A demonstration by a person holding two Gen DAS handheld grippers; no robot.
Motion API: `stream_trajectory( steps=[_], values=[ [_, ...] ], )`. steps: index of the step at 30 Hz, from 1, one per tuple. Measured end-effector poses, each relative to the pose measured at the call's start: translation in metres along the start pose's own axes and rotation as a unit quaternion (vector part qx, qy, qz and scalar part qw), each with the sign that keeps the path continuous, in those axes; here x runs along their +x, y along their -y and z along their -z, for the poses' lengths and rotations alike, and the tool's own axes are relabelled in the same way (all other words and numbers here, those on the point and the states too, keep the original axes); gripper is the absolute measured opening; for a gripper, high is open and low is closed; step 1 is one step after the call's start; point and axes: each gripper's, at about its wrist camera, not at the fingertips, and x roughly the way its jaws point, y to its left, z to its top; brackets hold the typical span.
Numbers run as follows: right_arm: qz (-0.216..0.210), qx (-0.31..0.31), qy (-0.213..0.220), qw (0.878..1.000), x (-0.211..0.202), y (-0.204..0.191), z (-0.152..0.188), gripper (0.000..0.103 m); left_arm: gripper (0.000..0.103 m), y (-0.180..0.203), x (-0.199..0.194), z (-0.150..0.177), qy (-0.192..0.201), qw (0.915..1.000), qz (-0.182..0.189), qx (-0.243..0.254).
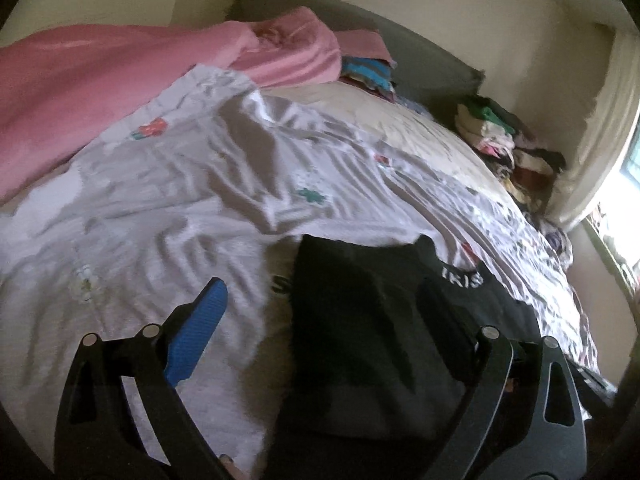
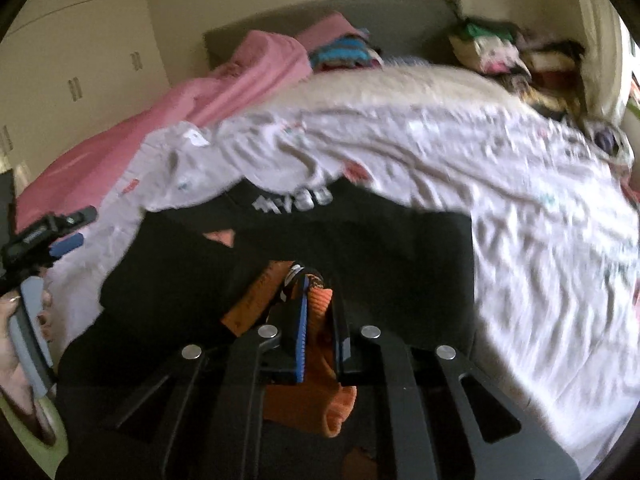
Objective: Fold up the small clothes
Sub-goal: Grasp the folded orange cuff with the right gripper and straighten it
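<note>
A black garment (image 1: 352,320) with white lettering lies crumpled on the white patterned sheet (image 1: 168,200). My left gripper (image 1: 320,292) hovers over its left edge, open, with the blue pad (image 1: 196,336) over the sheet and the other finger over the black cloth. In the right wrist view my right gripper (image 2: 318,292) is shut on an orange ribbed garment (image 2: 338,408), which bunches between the pads and hangs below them. Under it spreads the black garment (image 2: 380,248). The left gripper (image 2: 76,230) shows at the left edge, held by a hand (image 2: 12,344).
A pink blanket (image 1: 80,92) covers the bed's far left. Folded clothes (image 1: 368,72) are stacked by the grey headboard (image 1: 432,60), and a larger heap of clothes (image 1: 500,136) sits in the far right corner. White cupboards (image 2: 80,52) stand beyond the bed.
</note>
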Motion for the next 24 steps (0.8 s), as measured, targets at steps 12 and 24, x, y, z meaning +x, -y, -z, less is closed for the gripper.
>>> stream_trajectory(
  steps=[12,24],
  values=[
    [0.027,-0.036,0.046,0.998,-0.008,0.004,-0.041,0.009,0.088,0.034,0.017,0.019,-0.03,0.9978,0.006,0.059],
    [0.048,-0.012,0.024,0.998,0.007,0.019,-0.03,0.009,0.088,0.08,0.03,0.05,-0.056,0.9884,0.023,0.139]
  ],
)
